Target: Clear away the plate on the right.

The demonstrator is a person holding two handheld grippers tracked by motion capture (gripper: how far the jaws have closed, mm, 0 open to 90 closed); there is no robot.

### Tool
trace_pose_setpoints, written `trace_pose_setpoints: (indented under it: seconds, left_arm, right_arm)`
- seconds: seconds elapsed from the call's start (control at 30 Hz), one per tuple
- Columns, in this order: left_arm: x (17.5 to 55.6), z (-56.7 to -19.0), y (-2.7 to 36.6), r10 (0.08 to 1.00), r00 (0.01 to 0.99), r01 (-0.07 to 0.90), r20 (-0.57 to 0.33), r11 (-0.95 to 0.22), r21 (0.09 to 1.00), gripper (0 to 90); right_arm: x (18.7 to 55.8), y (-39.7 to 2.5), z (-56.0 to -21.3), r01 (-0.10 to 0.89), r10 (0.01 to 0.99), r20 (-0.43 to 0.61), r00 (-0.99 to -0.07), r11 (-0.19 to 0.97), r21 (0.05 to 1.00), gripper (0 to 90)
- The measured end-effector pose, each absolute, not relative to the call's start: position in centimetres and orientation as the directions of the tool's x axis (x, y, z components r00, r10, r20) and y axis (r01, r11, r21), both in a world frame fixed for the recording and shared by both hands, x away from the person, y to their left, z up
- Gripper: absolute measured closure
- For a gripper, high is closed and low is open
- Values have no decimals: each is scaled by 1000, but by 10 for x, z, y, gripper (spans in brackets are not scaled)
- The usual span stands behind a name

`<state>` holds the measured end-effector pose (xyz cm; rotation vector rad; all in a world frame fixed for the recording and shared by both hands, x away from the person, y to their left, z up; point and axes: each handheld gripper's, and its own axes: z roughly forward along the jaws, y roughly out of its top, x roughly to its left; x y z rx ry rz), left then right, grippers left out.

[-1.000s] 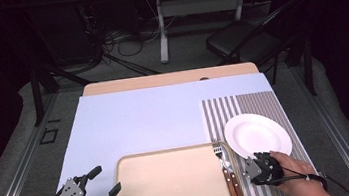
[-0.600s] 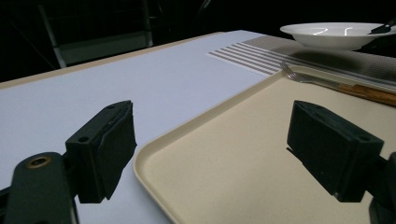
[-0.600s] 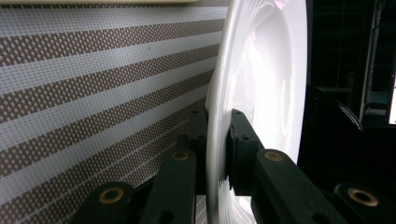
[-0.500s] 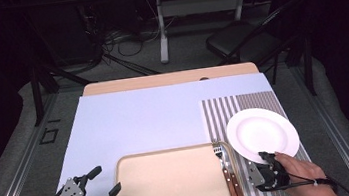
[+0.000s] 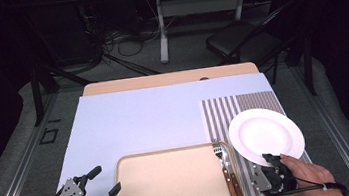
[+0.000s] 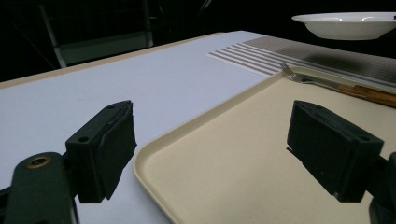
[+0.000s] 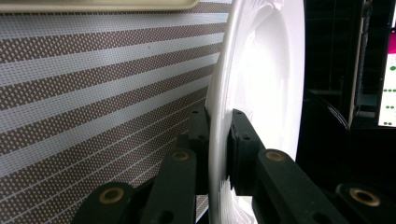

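A white plate (image 5: 266, 134) hangs slightly above the striped placemat (image 5: 244, 107) at the right, casting a shadow on it. My right gripper (image 5: 269, 159) is shut on the plate's near rim; in the right gripper view the plate (image 7: 261, 84) stands edge-on between the jaws of that gripper (image 7: 218, 140). My left gripper (image 5: 106, 179) stands open at the left edge of the beige tray (image 5: 173, 189). In the left gripper view the jaws of the left gripper (image 6: 210, 149) straddle the tray's corner (image 6: 154, 161) with nothing held, and the plate (image 6: 345, 23) shows far off.
A fork (image 5: 218, 150) and a wooden-handled knife (image 5: 233, 181) lie along the tray's right edge, next to the placemat. A pale blue sheet (image 5: 155, 120) covers the table. A dark chair (image 5: 241, 44) and cables sit on the floor beyond.
The right gripper has carried the plate a little to the right and nearer, off the mat. The left gripper has stayed where it was, open.
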<state>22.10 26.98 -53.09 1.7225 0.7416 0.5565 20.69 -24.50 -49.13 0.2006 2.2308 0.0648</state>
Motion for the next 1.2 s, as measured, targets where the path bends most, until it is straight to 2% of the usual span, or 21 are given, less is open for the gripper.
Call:
trace_pose_setpoints:
  seconds: [0.6,1.2]
  left_arm:
    - [221,-531,271,729,685,194,-6,-174,965,157]
    - [220,-530,272,726,688,189,-3,-174,966,157]
  right_arm:
    - [196,-237,-486,96,150,-784,-603,989,115,816]
    - [170,-200,-476,-28,77,-788,-611,993,118,815]
